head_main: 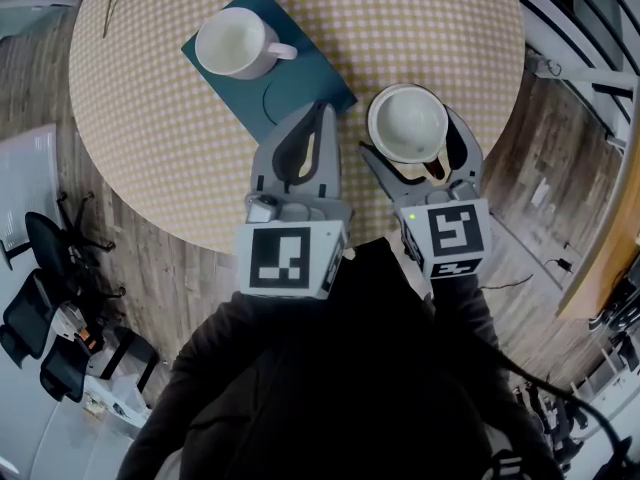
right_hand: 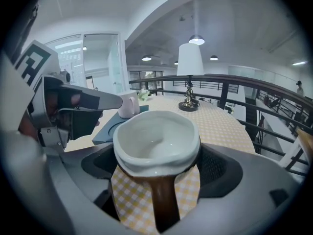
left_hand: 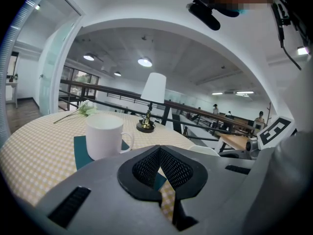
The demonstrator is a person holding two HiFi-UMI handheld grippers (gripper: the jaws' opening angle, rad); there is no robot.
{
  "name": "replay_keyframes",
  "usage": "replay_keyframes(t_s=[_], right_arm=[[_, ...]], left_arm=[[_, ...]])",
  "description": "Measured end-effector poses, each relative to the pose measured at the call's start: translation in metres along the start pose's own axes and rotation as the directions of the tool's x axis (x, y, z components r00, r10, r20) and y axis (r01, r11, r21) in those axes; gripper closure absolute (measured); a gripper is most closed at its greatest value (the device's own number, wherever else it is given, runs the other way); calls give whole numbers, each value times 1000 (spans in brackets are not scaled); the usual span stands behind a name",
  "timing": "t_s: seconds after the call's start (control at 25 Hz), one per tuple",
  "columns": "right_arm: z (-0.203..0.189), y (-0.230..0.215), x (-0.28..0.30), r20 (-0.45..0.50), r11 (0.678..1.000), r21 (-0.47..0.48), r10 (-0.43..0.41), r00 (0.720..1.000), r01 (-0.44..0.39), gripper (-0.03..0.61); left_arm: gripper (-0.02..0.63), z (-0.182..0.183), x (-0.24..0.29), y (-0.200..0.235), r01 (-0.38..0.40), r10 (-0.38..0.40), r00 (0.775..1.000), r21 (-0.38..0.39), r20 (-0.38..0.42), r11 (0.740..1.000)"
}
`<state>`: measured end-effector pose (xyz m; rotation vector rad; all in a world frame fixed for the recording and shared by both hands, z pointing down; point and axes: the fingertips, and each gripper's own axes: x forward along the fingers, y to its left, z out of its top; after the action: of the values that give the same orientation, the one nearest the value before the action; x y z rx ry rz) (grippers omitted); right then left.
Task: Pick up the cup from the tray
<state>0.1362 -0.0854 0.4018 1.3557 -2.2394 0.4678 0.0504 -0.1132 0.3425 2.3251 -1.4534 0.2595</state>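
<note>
The white cup (head_main: 405, 118) sits between the jaws of my right gripper (head_main: 413, 140). It is off the teal tray (head_main: 305, 73), just to the tray's right, over the near right part of the round checked table (head_main: 430, 28). In the right gripper view the pads press on the cup's sides below its wavy rim. The mouth faces up and looks empty, and a brown part runs down under the rim toward me. I cannot tell whether its base touches the cloth or hangs just above it.

The pickup looks mostly done, so what matters now is a clean carry. The glaze is probably slick and the wall curves, so I should hold a firm, even squeeze and not ease off. I should raise the cup straight up with the rim level, because tipping it could let it slide forward out of the pads.

On the tray, one round recess is bare beside my cup. A white mug (head_main: 235, 43) stands at the far left end, well apart from the cup, so it is unlikely to be knocked.

My left gripper (head_main: 318, 108) is clenched on nothing, its tip over the tray's near edge, close to the cup's left. I should leave it where it is and move the cup away from it, to the right or upward.
</note>
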Motion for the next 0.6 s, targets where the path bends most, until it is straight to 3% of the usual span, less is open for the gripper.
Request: replay_keyframes(t_s=[0.6], right_arm=[[-26,-21,3,-31,998,57,-26,999,28,135]], left_arm=[[611,-13,18,-16,32,-31,999,17,-44,999]])
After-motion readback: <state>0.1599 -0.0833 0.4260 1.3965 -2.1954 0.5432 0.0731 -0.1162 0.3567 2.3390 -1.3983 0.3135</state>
